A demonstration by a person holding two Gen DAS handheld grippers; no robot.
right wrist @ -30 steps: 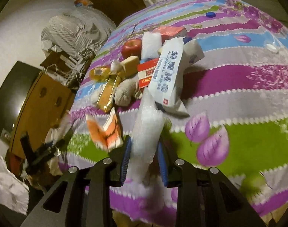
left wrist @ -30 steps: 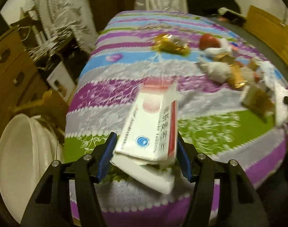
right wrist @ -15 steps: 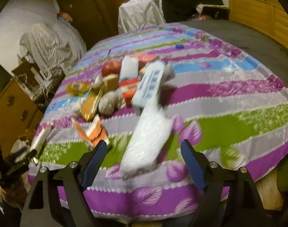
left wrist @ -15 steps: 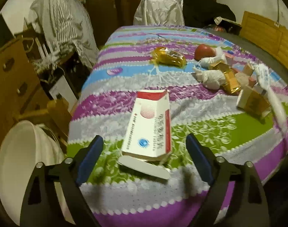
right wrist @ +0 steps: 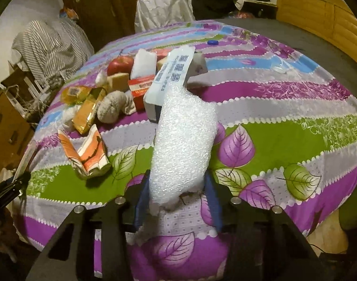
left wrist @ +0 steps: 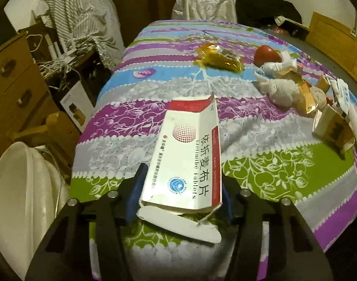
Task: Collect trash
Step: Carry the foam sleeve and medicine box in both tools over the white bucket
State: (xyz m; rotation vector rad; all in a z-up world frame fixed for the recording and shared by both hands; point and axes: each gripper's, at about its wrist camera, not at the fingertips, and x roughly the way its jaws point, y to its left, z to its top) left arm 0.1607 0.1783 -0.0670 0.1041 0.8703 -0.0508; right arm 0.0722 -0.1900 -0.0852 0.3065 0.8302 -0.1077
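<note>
My left gripper (left wrist: 179,194) is shut on a white and red medicine box (left wrist: 190,154) with an open flap, near the front edge of the striped table. My right gripper (right wrist: 176,196) is shut on a white bubble wrap piece (right wrist: 184,145) that stands up between the blue pads. More trash lies on the table: an orange torn box (right wrist: 87,152), a gold wrapper (right wrist: 85,114), a crumpled tissue (right wrist: 112,110), a white wipes packet (right wrist: 171,77) and a yellow bag (left wrist: 221,58).
A red apple (right wrist: 119,64) sits among the trash, also in the left wrist view (left wrist: 267,55). A white bin (left wrist: 19,192) stands left of the table, below its edge. Wooden drawers (left wrist: 12,79) and striped cloth (left wrist: 82,16) crowd the left side.
Half a second ago both grippers were open around their items. Now both have closed again, the left on the medicine box and the right on the bubble wrap.
</note>
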